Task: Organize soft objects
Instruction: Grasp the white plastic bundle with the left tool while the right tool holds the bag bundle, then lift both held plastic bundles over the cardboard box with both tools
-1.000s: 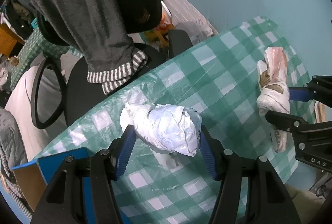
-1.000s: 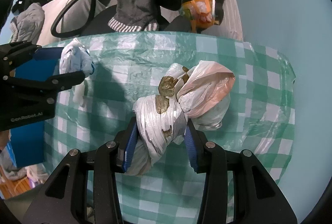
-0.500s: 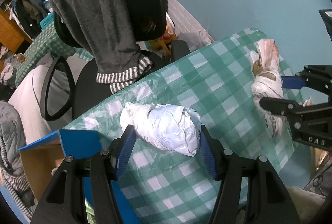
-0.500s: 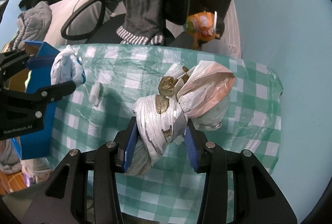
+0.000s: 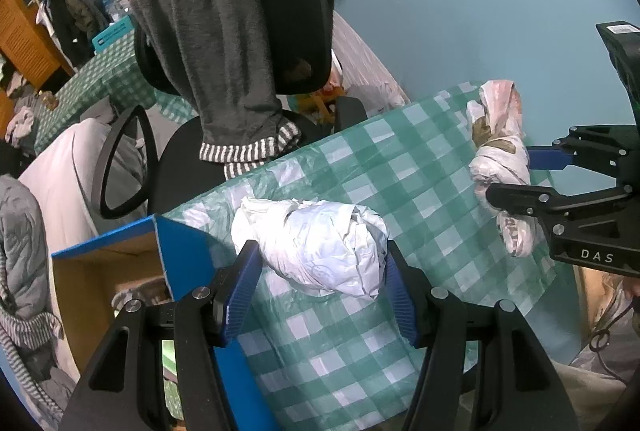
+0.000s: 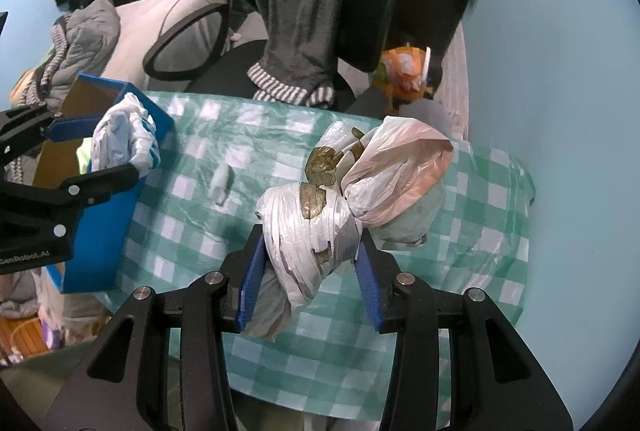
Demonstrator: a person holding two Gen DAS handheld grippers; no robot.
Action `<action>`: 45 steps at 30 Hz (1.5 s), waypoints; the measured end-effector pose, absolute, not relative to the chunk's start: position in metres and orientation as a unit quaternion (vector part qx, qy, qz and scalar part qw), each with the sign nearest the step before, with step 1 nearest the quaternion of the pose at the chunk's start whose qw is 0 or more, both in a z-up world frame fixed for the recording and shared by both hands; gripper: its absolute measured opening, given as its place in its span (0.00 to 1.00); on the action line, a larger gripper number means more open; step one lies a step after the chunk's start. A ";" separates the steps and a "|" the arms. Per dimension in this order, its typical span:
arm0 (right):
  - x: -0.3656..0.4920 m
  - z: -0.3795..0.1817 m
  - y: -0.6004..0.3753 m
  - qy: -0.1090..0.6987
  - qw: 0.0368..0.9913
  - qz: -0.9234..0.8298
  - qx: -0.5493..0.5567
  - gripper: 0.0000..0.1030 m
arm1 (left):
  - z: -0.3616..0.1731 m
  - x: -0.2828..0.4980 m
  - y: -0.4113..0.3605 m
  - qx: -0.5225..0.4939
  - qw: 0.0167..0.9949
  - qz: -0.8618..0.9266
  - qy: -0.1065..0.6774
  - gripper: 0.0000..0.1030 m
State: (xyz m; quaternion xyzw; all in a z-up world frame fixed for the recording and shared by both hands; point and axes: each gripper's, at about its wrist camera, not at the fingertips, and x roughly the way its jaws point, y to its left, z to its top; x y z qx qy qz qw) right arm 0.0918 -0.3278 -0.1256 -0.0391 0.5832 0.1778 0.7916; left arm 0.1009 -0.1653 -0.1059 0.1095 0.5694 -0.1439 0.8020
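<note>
My left gripper point(image 5: 320, 279) is shut on a crumpled white plastic bag bundle point(image 5: 316, 243), held in the air above the green checked tablecloth point(image 5: 360, 171). The same bundle point(image 6: 122, 143) shows at the left of the right wrist view, over the rim of the blue cardboard box point(image 6: 104, 231). My right gripper point(image 6: 310, 263) is shut on a knotted bundle of white and pinkish plastic bags point(image 6: 320, 227) with brown print, also lifted off the table. That bundle point(image 5: 500, 155) hangs at the right of the left wrist view.
The blue box point(image 5: 120, 271), open at the top, stands at the table's left edge. A small white scrap point(image 6: 221, 187) lies on the cloth. Behind the table stands a black office chair point(image 5: 288, 31) with a grey garment point(image 5: 208, 51) draped over it. A blue wall point(image 6: 560, 71) bounds the right side.
Both grippers have risen with their bundles, so the table looks smaller and farther. The blue box has come into view below the left bundle, and a small white scrap is uncovered on the cloth.
</note>
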 end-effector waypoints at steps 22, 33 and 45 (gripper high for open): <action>0.083 -0.092 -0.250 0.553 0.789 0.258 -0.076 0.41 | -0.087 0.063 -0.090 0.047 0.812 -0.078 0.577 0.60; 0.079 -0.081 -0.200 0.538 0.779 0.304 -0.099 0.41 | -0.078 0.045 -0.046 0.010 0.817 -0.035 0.576 0.60; 0.077 -0.077 -0.142 0.525 0.762 0.356 -0.130 0.41 | -0.074 0.031 -0.001 -0.019 0.819 0.010 0.573 0.60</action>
